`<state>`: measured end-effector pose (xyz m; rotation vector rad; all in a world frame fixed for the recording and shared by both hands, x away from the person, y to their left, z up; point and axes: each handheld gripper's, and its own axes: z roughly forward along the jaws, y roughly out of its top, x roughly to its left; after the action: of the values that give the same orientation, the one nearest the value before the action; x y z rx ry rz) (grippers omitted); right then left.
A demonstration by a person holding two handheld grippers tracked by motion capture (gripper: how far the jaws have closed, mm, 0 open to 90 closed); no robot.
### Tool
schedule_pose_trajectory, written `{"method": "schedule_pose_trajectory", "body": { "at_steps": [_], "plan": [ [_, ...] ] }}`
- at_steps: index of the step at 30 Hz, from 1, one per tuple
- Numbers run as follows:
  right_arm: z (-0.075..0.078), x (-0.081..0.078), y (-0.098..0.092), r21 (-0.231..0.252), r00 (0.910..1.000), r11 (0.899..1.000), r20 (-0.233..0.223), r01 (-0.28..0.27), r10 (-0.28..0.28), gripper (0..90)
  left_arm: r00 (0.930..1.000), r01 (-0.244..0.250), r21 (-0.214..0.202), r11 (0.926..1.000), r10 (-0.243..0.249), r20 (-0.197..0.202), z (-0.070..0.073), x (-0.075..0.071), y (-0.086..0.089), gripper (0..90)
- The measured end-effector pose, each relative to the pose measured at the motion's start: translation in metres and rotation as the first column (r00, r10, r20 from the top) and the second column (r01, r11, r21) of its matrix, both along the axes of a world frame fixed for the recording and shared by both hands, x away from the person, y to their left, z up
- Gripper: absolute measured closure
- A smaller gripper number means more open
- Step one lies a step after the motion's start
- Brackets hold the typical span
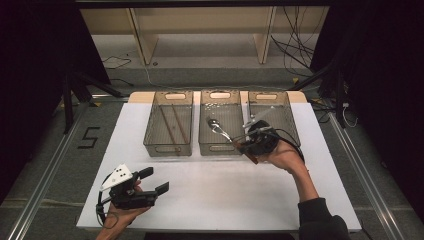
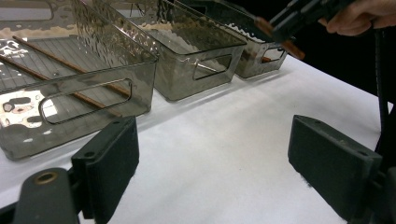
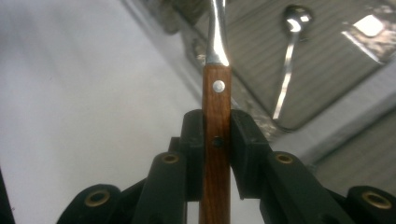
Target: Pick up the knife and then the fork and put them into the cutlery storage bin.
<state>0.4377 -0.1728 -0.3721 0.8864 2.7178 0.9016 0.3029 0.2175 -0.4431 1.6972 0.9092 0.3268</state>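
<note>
Sorting under way. My right gripper has its jaws clamped on the wooden handle of a utensil, held above the front rim of the right bin, not yet dropped. Chopsticks lie in the left bin, a spoon in the middle bin. My left gripper waits near the table's front-left corner, jaws wide and empty. The right gripper view gives rivets and steel neck; the high view gives bin order.

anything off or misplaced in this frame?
Nothing stands out. Chopsticks lie in the left bin, a spoon in the middle bin, and the right gripper is clamped squarely on a wooden-handled utensil. Left gripper is open, holding nothing.
</note>
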Motion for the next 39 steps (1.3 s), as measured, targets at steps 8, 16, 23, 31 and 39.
{"method": "schedule_pose_trajectory", "body": {
  "at_steps": [8,16,23,31,39],
  "plan": [
    [0.010,0.011,-0.028,0.039,0.9923,0.992,0.021,0.121,-0.122,77.0,1.0000,-0.001,-0.001,1.0000,0.001,-0.001,0.000,0.000,0.000,15.9],
    [0.011,0.020,-0.047,0.057,0.9779,0.977,0.016,0.207,-0.208,77.0,1.0000,-0.001,-0.001,1.0000,0.001,-0.001,0.000,0.000,0.000,15.9],
    [0.014,0.025,-0.060,0.077,0.9610,0.959,0.019,0.274,-0.276,77.0,1.0000,-0.001,0.000,1.0000,0.001,-0.001,0.000,0.000,0.000,15.9],
    [0.014,0.032,-0.075,0.080,0.9340,0.932,0.018,0.354,-0.357,77.0,1.0000,0.000,-0.001,1.0000,0.000,0.000,0.000,0.000,0.000,15.9],
    [0.011,0.039,-0.087,0.089,0.9088,0.906,0.017,0.414,-0.417,77.0,1.0000,0.000,0.000,1.0000,0.000,0.000,0.000,0.000,0.000,15.9]
  ]
}}
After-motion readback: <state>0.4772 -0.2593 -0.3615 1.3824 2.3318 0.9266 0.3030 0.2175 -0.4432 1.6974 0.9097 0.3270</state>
